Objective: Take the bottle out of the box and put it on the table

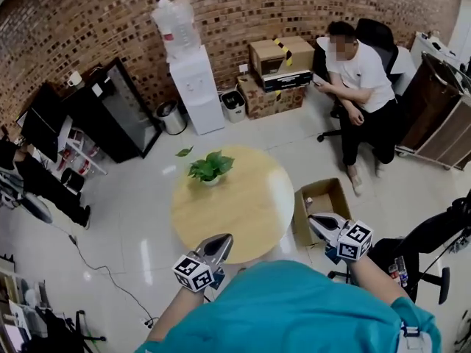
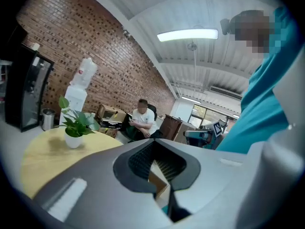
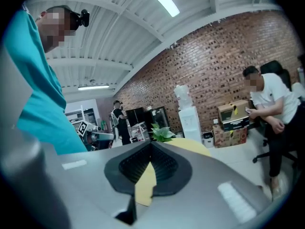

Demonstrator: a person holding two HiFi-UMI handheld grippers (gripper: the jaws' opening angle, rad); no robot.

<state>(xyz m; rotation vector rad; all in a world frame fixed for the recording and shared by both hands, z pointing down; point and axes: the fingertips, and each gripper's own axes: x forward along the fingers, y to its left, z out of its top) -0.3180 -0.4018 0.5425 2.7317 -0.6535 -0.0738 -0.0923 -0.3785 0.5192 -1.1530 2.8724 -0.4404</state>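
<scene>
An open cardboard box (image 1: 335, 197) stands on the floor just right of the round wooden table (image 1: 243, 204). Inside it, at the far left corner, a small white-topped bottle (image 1: 307, 199) shows. My left gripper (image 1: 224, 238) hangs over the table's near edge, its jaws shut and empty. To the right, my right gripper (image 1: 313, 218) hovers over the box's near rim, also shut with nothing in it. In the left gripper view the left gripper (image 2: 154, 143) points past the table (image 2: 43, 149) toward the room. The right gripper (image 3: 151, 146) points across the table (image 3: 193, 146).
A potted plant (image 1: 210, 168) sits on the table's far side. A person sits on a chair (image 1: 360, 87) beyond the box, beside stacked cartons (image 1: 280, 72). A water dispenser (image 1: 195, 79), a black cabinet (image 1: 118, 109) and an office chair (image 1: 416, 259) stand around.
</scene>
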